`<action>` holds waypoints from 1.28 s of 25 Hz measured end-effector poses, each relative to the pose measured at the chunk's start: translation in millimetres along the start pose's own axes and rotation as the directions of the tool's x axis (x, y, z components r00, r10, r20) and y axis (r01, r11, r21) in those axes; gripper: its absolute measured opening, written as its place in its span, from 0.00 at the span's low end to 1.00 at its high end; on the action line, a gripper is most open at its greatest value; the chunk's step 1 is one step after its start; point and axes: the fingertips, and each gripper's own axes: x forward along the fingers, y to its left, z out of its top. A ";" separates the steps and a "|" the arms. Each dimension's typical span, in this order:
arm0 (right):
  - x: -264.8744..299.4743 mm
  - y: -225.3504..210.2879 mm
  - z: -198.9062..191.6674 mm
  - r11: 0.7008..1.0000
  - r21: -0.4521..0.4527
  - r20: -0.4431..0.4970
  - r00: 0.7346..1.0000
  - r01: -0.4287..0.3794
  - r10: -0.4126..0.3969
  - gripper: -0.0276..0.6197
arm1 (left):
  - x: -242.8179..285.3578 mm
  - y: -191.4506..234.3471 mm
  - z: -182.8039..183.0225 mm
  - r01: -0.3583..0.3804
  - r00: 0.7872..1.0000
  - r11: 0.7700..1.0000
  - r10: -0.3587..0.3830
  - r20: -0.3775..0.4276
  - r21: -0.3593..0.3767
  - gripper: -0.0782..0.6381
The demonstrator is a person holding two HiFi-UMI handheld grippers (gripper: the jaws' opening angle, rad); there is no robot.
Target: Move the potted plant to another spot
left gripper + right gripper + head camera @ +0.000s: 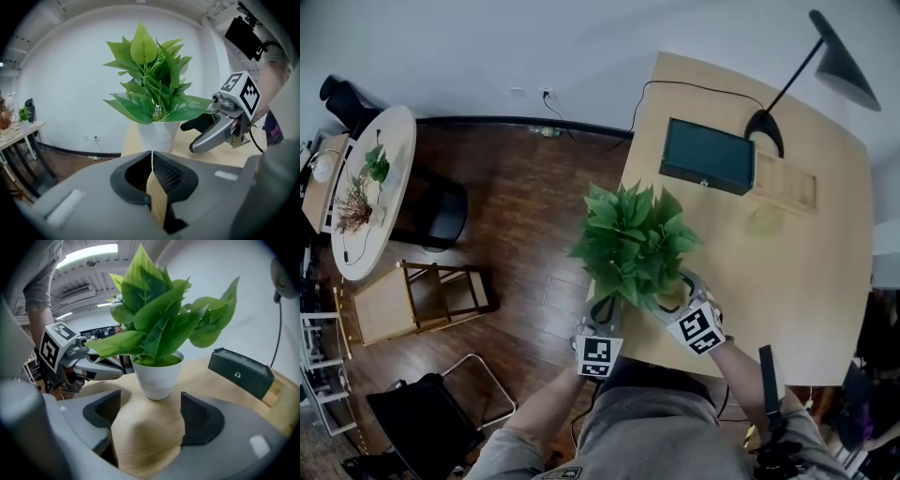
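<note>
Plant (633, 246) is found standing on tabletop (787, 281), well apart from box (708, 155), at the near edge. Right gripper (150, 411) fingers are held released before pot (158, 373), likely for grasping. Left gripper (152, 157) fingers are clenched, empty.

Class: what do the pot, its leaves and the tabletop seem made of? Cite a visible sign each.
Pot: smooth matte white, likely ceramic or plastic. Leaves: uniform glossy green, possibly artificial. Tabletop: pale wood-grain, wood or laminate.
</note>
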 end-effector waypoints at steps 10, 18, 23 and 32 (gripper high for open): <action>39.8 -7.8 23.9 0.994 -0.099 0.018 0.998 -0.053 0.055 0.82 | 21.7 26.7 9.2 0.051 0.999 0.994 -0.052 0.009 0.101 0.17; 51.6 -17.7 30.9 0.991 -0.132 0.045 0.998 -0.030 0.036 0.82 | 28.8 25.1 14.5 0.135 0.991 0.970 -0.137 -0.005 0.201 0.23; 54.2 -15.2 31.8 0.991 -0.134 0.070 0.997 -0.029 0.039 0.78 | 33.1 23.4 16.8 0.148 0.988 0.962 -0.151 -0.002 0.228 0.20; 53.6 -16.2 31.5 0.993 -0.118 0.080 0.996 -0.023 0.033 0.77 | 34.0 29.1 22.4 0.237 0.969 0.920 -0.247 -0.007 0.311 0.29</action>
